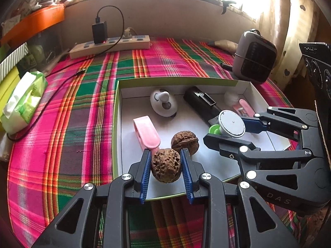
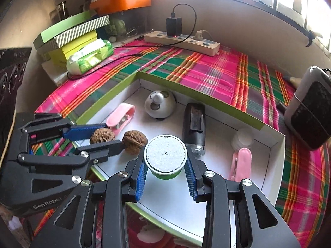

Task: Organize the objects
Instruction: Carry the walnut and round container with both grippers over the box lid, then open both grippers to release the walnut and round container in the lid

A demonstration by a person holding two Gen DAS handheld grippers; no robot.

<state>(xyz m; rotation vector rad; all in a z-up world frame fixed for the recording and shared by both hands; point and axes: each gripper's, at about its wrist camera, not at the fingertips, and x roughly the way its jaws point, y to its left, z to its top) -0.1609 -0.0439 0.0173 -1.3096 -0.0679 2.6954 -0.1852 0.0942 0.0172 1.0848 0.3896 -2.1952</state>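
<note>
A brown walnut point(image 1: 165, 166) sits between the blue pads of my left gripper point(image 1: 166, 153), which is shut on it over the near part of the white box with a green rim point(image 1: 178, 80). A second walnut point(image 1: 185, 142) lies on the box floor just beyond it. My right gripper point(image 2: 165, 157) is shut on a small green container with a white round lid point(image 2: 165, 154), held over the box point(image 2: 186, 86). In the right wrist view the left gripper point(image 2: 111, 135) and its walnut point(image 2: 102, 135) are close on the left, beside the loose walnut point(image 2: 134, 141).
The box also holds a pink clip point(image 1: 146, 132), a white domed toy point(image 1: 163, 103), a black device point(image 1: 200, 103), another pink clip point(image 2: 241, 163) and a white round piece point(image 2: 243, 139). On the plaid cloth are a power strip point(image 1: 109, 45), a tissue pack point(image 1: 22, 101) and a small heater point(image 1: 254, 57).
</note>
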